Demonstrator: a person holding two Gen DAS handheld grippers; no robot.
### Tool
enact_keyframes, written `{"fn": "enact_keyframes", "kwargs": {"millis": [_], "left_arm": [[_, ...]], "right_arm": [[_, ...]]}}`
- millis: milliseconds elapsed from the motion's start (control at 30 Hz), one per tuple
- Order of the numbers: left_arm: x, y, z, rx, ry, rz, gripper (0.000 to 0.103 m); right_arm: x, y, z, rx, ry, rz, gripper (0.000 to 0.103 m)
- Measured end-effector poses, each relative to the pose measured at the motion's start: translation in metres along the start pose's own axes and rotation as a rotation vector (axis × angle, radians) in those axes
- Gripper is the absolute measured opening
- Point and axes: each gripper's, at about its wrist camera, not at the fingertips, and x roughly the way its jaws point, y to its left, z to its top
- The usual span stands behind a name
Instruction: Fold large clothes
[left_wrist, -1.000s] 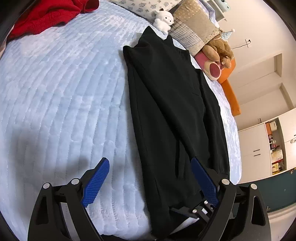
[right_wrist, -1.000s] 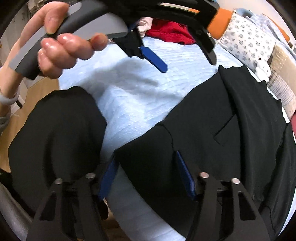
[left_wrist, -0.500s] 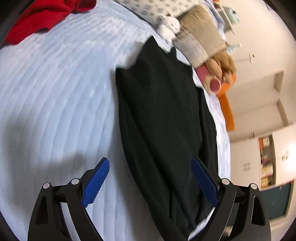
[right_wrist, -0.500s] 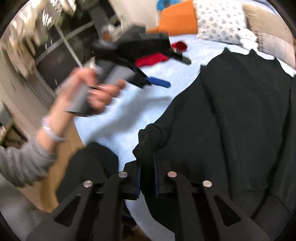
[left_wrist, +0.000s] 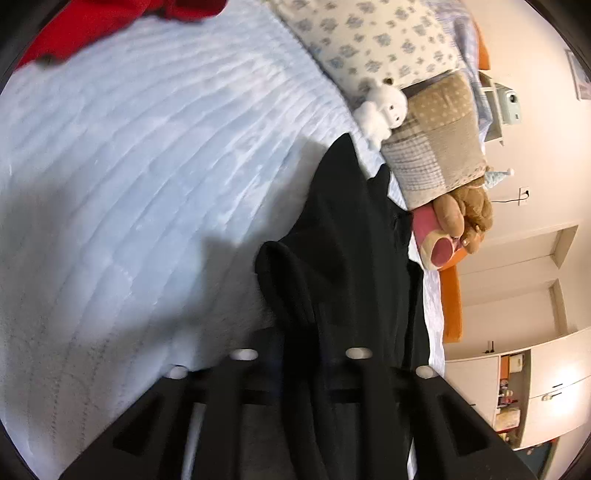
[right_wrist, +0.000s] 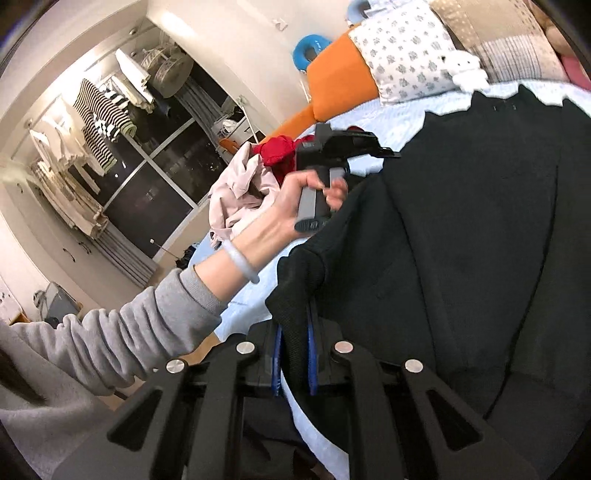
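A large black garment (left_wrist: 354, 236) lies lengthwise on the light blue quilted bed (left_wrist: 140, 155). My left gripper (left_wrist: 299, 354) is shut on a bunched fold of its near edge and holds it raised off the bed. My right gripper (right_wrist: 293, 350) is shut on another bunched part of the black garment (right_wrist: 480, 236), its blue pads (right_wrist: 313, 350) pressed against the cloth. In the right wrist view the left gripper (right_wrist: 332, 151) shows in a hand over the garment's far edge.
A red garment (left_wrist: 110, 18) and a pale pink one (right_wrist: 240, 188) lie at the bed's far side. A patterned pillow (left_wrist: 373, 40), white plush (left_wrist: 384, 110), patchwork cushion (left_wrist: 436, 144) and brown plush (left_wrist: 465, 214) line the head. An orange headboard (right_wrist: 332, 85) is behind.
Both grippers have closed: the right one shut on the black garment first, then the left one. Both have lifted the near edge and moved it toward the pillows.
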Motion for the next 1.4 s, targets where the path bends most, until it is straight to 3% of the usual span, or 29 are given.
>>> {"fn": "enact_keyframes", "kwargs": {"millis": [100,267,433,533,700,867,900,933,967,1000,1033,1067,1167,1233,1333,1400], "left_arm": [[-0.006,-0.028,0.001,0.082,-0.028,0.054,0.016],[-0.002,-0.104,0.000,0.217,-0.020,0.042,0.016],[0.038,-0.184,-0.025,0.379,0.036,0.048,0.016],[0.081,-0.217,-0.051,0.458,0.098,0.091,0.016],[0.141,-0.223,-0.084,0.508,0.183,0.235,0.017],[0.167,-0.203,-0.092,0.491,0.208,0.267,0.023],[0.168,-0.203,-0.094,0.503,0.210,0.268,0.028],[0.166,-0.205,-0.095,0.520,0.215,0.253,0.041],[0.165,-0.209,-0.096,0.530,0.221,0.245,0.048],[0.162,-0.215,-0.096,0.542,0.224,0.244,0.063],[0.151,-0.223,-0.095,0.561,0.213,0.237,0.073],[0.139,-0.232,-0.092,0.582,0.186,0.217,0.074],[0.102,-0.251,-0.073,0.635,0.098,0.202,0.084],[0.083,-0.254,-0.054,0.656,0.030,0.235,0.087],[0.081,-0.242,-0.024,0.647,-0.011,0.290,0.085],[0.094,-0.230,-0.009,0.615,0.016,0.308,0.080]], "right_arm": [[0.001,-0.008,-0.008,0.048,-0.014,0.025,0.011],[-0.027,-0.025,-0.017,0.166,-0.120,0.052,0.011],[-0.061,-0.045,-0.036,0.292,-0.229,0.073,0.011],[-0.074,-0.061,-0.051,0.380,-0.275,0.077,0.011],[-0.081,-0.090,-0.077,0.501,-0.300,0.039,0.011],[-0.082,-0.108,-0.096,0.576,-0.290,-0.012,0.012],[-0.082,-0.108,-0.098,0.578,-0.283,-0.033,0.015],[-0.080,-0.107,-0.099,0.569,-0.263,-0.063,0.018],[-0.082,-0.108,-0.099,0.557,-0.242,-0.086,0.031],[-0.084,-0.103,-0.098,0.534,-0.219,-0.122,0.048],[-0.091,-0.098,-0.096,0.508,-0.219,-0.145,0.052],[-0.100,-0.089,-0.093,0.469,-0.228,-0.185,0.054],[-0.125,-0.064,-0.076,0.333,-0.262,-0.289,0.054],[-0.130,-0.048,-0.064,0.231,-0.279,-0.320,0.053],[-0.112,-0.040,-0.047,0.141,-0.240,-0.316,0.033],[-0.093,-0.041,-0.044,0.109,-0.185,-0.327,0.023]]}}
